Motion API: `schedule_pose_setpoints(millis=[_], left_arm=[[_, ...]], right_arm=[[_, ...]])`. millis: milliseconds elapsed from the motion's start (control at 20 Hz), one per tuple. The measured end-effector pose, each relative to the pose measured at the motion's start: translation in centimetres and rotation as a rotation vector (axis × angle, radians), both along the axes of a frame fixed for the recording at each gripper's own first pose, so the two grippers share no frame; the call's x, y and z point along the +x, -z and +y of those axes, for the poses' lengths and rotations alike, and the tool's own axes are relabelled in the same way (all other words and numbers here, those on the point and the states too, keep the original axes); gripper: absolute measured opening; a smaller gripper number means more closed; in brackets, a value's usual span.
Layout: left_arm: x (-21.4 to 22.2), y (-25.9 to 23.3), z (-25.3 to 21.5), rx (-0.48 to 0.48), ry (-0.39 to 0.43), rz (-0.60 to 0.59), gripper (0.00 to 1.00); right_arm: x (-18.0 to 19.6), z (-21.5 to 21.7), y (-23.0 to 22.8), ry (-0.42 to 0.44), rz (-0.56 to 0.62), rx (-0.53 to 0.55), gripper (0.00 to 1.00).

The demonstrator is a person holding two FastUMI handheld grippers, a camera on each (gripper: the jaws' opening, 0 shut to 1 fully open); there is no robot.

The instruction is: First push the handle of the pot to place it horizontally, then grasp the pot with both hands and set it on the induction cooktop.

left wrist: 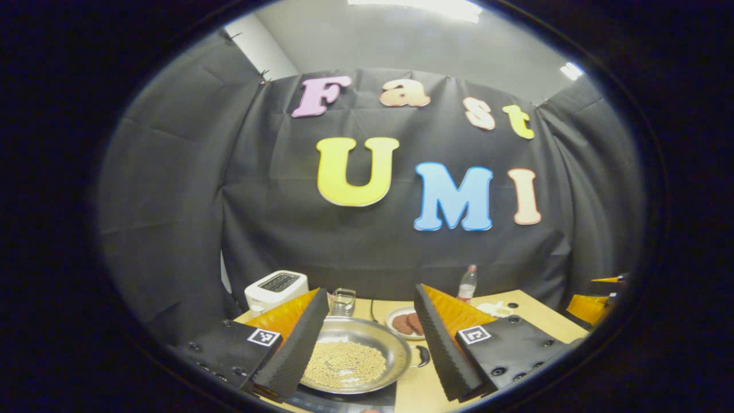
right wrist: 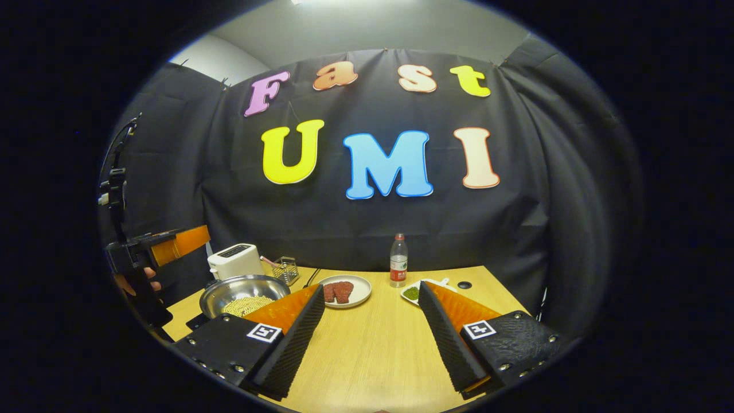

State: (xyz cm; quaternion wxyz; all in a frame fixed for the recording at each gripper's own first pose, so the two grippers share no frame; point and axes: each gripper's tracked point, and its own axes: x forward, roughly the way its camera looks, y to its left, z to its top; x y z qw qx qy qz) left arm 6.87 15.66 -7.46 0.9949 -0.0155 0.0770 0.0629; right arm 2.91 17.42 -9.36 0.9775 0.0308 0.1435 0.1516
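- My left claw: jaws spread wide, holding nothing, above the pot.
- My right claw: wide open, empty, over bare worktop.
- Pot: steel, filled with yellow beans, on the dark induction cooktop near the worktop's left edge; handle lies level.
- Toaster: back left corner.

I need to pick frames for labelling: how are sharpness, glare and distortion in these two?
Left gripper view: soft, slightly blurred, ceiling light flares, round steel pot of beans glints. Right gripper view: sharper, even light on the wooden table; fisheye bends the cloth wall in both.
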Motion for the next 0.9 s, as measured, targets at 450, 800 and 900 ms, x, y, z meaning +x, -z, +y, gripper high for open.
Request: schedule_pose_setpoints(millis=[450,800,900], left_arm=[[-5.9,-8.4,-11.6,0.029,0.135,-0.127,1.00],[-9.9,-11.6,-12.5,0.036,0.191,-0.193,0.96],[-10.7,-11.8,-12.2,0.035,0.200,-0.199,1.00]], right_arm=[[-5.8,-8.0,-8.4,0.056,-0.203,-0.017,0.99],[-8.7,-9.3,-12.7,0.162,-0.304,0.027,0.99],[-9.1,-9.2,-13.4,0.180,-0.321,0.036,0.99]])
